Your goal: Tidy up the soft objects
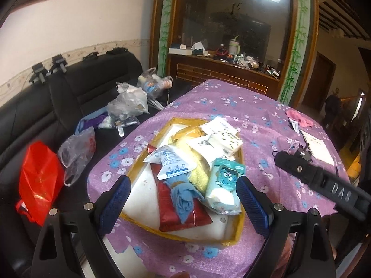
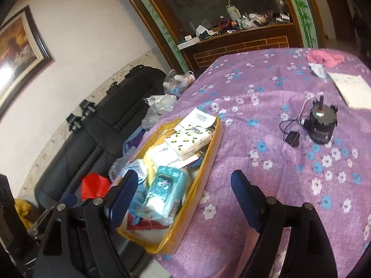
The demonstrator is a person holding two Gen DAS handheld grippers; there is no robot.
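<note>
Left gripper jaws wide apart, nothing clamped, hanging over the near end of the yellow-rimmed tray. Right gripper jaws spread too, empty, tray at its 10 o'clock. In the tray, near to far: blue cloth on a red packet, teal cartoon tissue pack at 3 o'clock of the cloth, yellow towel, white spotted tissue pack. Purple floral tablecloth under it all. Pink cloth far out, at 2 o'clock.
</note>
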